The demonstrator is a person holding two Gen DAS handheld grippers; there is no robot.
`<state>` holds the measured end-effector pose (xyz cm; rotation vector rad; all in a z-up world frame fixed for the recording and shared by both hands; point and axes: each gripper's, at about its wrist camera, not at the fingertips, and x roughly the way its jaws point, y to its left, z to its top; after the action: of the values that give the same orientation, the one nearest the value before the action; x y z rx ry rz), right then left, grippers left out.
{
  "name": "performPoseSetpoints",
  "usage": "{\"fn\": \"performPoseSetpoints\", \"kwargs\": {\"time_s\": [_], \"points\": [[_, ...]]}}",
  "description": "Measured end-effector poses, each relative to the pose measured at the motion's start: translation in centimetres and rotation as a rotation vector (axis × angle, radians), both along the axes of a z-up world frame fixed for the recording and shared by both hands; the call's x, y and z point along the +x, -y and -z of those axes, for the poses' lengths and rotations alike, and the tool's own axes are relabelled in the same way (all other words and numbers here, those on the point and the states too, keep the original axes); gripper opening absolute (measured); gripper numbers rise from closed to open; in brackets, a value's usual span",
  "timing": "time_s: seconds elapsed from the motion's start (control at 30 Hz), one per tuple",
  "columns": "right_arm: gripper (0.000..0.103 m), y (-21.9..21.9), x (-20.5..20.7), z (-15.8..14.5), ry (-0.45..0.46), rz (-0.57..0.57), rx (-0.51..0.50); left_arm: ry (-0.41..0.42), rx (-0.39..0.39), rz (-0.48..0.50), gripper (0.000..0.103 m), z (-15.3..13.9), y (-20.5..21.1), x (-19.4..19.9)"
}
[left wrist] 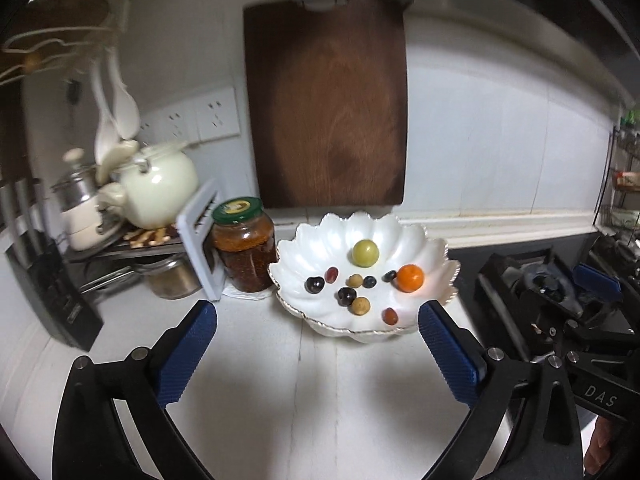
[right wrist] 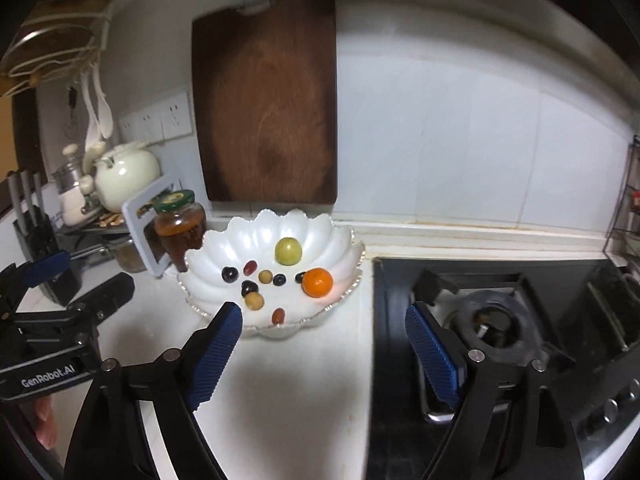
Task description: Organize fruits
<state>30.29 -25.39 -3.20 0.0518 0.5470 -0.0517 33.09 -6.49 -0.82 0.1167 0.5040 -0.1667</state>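
**Porcelain-white bowl held every fruit; both grippers empty**

Glossy and scalloped, the bowl (left wrist: 416, 240) sat at twelve o'clock from the left gripper (left wrist: 316, 344), whose jaws were spread wide on nothing. Small, round, smooth fruits would likely roll and slip: the dark cherry (left wrist: 315, 284), the green fruit (left wrist: 365, 253) and the orange (left wrist: 409, 277) wanted a gentle pinch across the middle. At ten o'clock a glass jar (left wrist: 244, 252) crowded the rim. The right gripper (right wrist: 324, 344) was likewise spread and empty, with the stove burner (right wrist: 496, 320) at two o'clock.
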Motion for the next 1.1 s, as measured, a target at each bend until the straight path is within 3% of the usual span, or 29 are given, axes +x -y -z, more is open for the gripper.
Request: {"fn": "performPoseSetpoints", "kwargs": {"time_s": [0.3, 0.5, 0.9, 1.1], "points": [[0.09, 0.0, -9.4, -1.9, 0.082, 0.004, -0.029, 0.084, -0.003, -0.036, 0.103, -1.5, -0.4, -9.7], [0.09, -0.3, -14.4, -2.5, 0.114, -0.001, -0.046, 0.092, -0.011, -0.041, 0.103, -1.7, -0.8, -15.4], [0.094, -1.3, -24.0, -3.2, 0.174, 0.004, -0.058, 0.112, -0.009, -0.008, 0.103, -1.3, -0.9, -23.4], [0.094, -1.0, -26.7, -3.0, 0.183, 0.02, -0.051, 0.121, 0.002, -0.015, 0.103, -1.2, -0.8, -26.1]]}}
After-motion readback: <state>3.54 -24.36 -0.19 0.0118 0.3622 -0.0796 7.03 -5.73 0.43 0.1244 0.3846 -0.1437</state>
